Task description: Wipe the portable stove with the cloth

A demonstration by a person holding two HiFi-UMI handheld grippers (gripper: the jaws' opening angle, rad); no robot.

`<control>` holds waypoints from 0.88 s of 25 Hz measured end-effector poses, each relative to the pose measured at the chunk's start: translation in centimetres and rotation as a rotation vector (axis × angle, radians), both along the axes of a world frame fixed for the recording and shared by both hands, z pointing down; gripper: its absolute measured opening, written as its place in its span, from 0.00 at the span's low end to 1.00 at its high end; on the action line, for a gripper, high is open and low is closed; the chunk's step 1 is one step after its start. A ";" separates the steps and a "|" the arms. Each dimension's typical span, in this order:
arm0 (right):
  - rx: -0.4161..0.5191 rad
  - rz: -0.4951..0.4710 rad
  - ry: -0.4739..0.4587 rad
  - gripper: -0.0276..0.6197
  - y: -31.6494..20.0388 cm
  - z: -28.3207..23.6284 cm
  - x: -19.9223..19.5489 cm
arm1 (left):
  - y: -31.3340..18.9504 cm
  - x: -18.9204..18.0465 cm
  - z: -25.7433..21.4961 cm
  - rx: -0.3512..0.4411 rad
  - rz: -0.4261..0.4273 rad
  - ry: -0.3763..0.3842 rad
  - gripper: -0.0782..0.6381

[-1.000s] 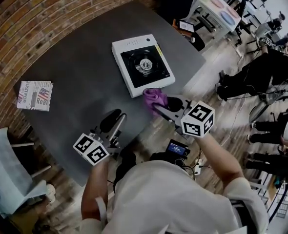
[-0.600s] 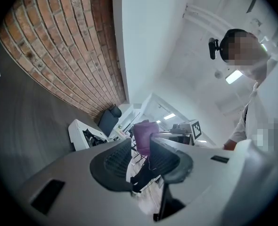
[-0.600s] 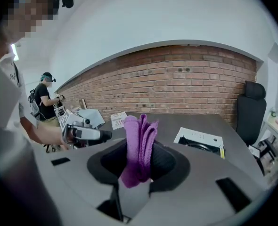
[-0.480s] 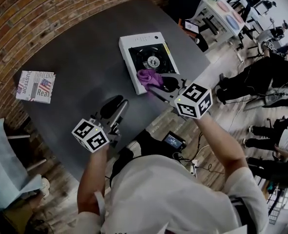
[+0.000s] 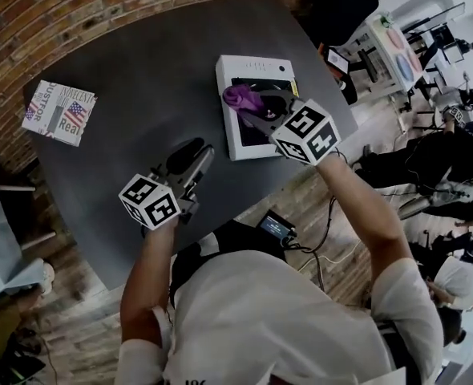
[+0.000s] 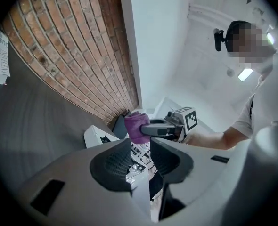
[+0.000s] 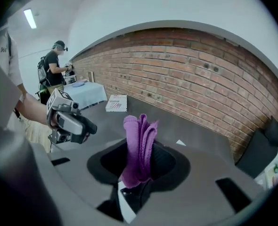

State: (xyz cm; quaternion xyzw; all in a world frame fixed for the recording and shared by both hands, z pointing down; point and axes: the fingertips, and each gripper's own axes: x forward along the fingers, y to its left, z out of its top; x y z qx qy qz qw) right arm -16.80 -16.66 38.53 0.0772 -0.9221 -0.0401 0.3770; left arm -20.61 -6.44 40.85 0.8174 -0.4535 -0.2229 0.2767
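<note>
R. gripper [image 5: 256, 112] pinching purple cloth [image 5: 238, 96] over portable stove [image 5: 230, 127]; L. gripper [image 5: 190, 157] spread, empty; wiping apparently just starting.

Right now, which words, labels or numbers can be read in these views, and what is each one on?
"Real": on the booklet lying on the table, beside a flag picture.
"DUSTFOR", "INDECENT": same booklet, fuzzy, so the reading is uncertain.
Print on the stove rim: too small to read.
Marker cubes: square patterns only, no words.
</note>
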 end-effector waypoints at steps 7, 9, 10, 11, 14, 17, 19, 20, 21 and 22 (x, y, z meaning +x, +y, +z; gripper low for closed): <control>0.001 -0.079 0.081 0.24 -4.7 3.0 -4.1 | -4.0 -0.5 2.8 -0.040 -0.040 0.035 0.27; 0.009 -0.098 0.105 0.24 -6.1 3.9 -5.0 | -5.2 -0.7 3.7 -0.053 -0.053 0.040 0.27; 0.012 -0.105 0.119 0.24 -6.8 4.4 -5.4 | -5.7 -0.8 4.1 -0.060 -0.059 0.044 0.27; 0.016 -0.113 0.135 0.24 -7.5 5.0 -5.8 | -6.2 -0.8 4.5 -0.067 -0.064 0.048 0.27; 0.032 -0.132 0.185 0.24 -9.7 7.0 -7.2 | -7.7 -1.2 5.9 -0.087 -0.076 0.060 0.27; 0.045 -0.163 0.234 0.24 -11.3 9.1 -8.7 | -8.7 -1.2 7.4 -0.114 -0.091 0.083 0.27; 0.050 -0.184 0.254 0.24 -12.1 10.4 -9.8 | -9.2 -1.1 8.4 -0.132 -0.093 0.095 0.27; 0.054 -0.194 0.262 0.24 -12.5 10.9 -10.4 | -9.5 -1.2 8.7 -0.138 -0.092 0.099 0.27; 0.059 -0.202 0.268 0.24 -12.9 11.3 -11.1 | -9.7 -1.2 9.1 -0.142 -0.093 0.101 0.27; 0.064 -0.208 0.274 0.24 -13.3 11.8 -11.7 | -9.9 -1.4 9.3 -0.145 -0.095 0.101 0.27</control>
